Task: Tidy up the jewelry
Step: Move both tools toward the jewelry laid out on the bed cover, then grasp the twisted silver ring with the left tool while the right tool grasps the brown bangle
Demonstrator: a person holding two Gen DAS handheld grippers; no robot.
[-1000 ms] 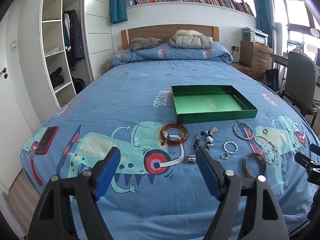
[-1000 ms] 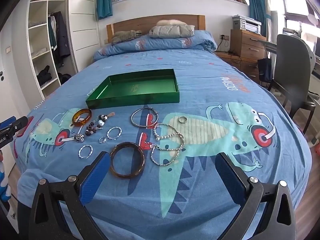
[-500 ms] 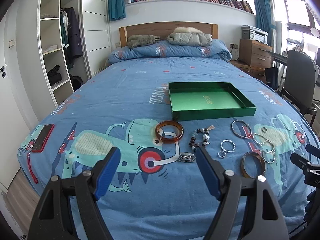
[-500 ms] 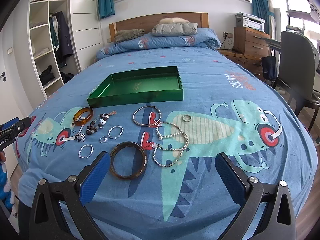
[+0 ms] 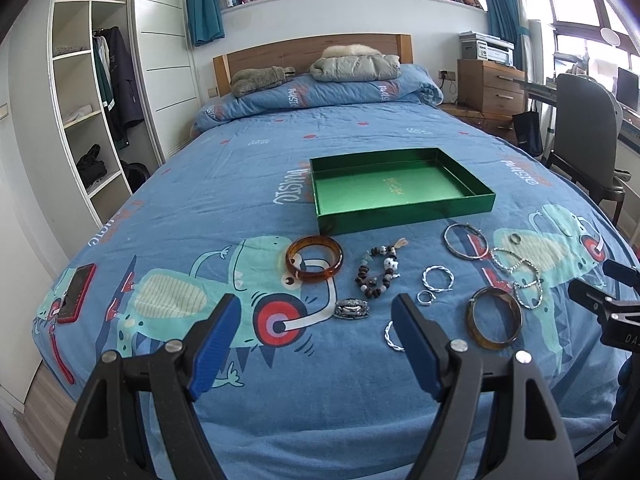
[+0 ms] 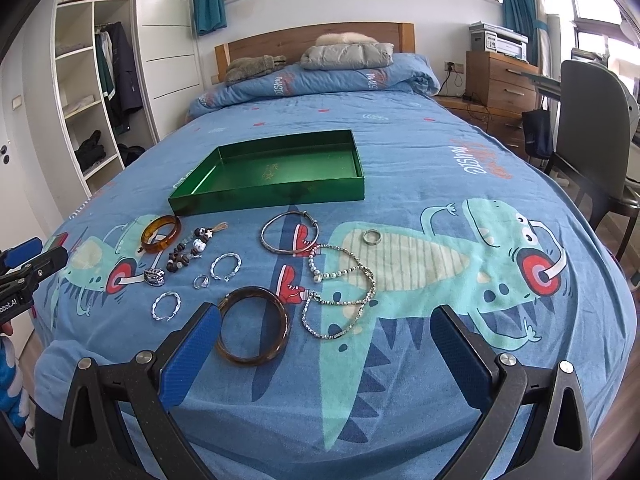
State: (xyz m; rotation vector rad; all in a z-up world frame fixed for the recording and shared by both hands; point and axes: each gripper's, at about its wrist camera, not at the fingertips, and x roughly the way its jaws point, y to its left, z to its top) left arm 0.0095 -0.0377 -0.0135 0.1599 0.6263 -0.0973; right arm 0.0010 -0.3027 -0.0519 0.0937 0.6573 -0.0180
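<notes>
A: What lies on the bed (image 5: 200,200)?
B: A green tray (image 5: 404,210) mid-bed, empty; toward the foot edge, bangles, an amber bangle (image 5: 314,259), a beaded bracelet (image 5: 376,272).
A: The tongs?
B: Left tongs (image 5: 316,336) and right tongs (image 6: 326,344) both gape, holding nothing.

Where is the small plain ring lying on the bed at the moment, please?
In the right wrist view the small plain ring lies alone on the bedspread's dinosaur print, right of the thin silver bangle and just beyond the rhinestone chains.
</notes>
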